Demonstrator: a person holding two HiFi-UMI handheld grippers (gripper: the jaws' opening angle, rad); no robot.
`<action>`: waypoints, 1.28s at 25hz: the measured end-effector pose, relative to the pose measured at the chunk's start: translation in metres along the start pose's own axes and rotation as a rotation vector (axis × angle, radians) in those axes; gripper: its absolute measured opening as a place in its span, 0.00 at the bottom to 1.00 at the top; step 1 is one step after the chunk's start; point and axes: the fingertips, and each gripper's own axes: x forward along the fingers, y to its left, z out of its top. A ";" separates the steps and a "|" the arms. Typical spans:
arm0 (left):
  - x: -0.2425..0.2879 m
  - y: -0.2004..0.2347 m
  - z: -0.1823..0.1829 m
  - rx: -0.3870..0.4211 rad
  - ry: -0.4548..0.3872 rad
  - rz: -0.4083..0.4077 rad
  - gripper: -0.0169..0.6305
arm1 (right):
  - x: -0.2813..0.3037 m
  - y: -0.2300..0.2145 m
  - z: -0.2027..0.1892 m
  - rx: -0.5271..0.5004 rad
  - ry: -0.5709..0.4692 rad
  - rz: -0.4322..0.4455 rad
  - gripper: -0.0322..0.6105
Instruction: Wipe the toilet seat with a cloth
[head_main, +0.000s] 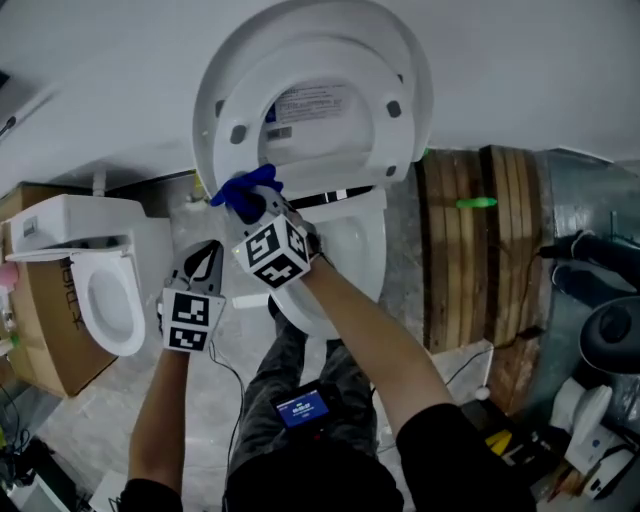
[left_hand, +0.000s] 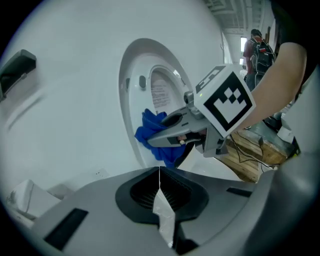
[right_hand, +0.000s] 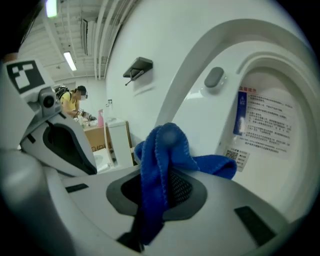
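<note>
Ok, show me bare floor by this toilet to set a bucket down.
Bare floor runs between the toilet bowl and the wooden pallet; another patch lies between the cardboard box and your legs. The bowl's left is crowded by the left gripper and right gripper.

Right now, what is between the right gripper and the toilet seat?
The blue cloth, pinched in the right gripper, lies before the toilet seat; the right gripper view shows it.

Label (head_main: 310, 105) print unreadably small, toilet bowl (head_main: 356, 246) seemingly half hidden behind right forearm (head_main: 372, 345)
</note>
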 end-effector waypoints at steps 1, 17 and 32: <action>0.004 -0.001 -0.005 -0.003 0.000 -0.005 0.05 | -0.001 -0.001 0.000 0.014 -0.029 -0.010 0.16; 0.071 -0.025 -0.064 -0.038 -0.018 -0.021 0.05 | 0.012 -0.001 -0.096 -0.031 0.007 0.015 0.16; 0.099 -0.068 -0.054 -0.031 -0.025 -0.056 0.05 | -0.014 -0.040 -0.132 0.021 0.067 0.049 0.16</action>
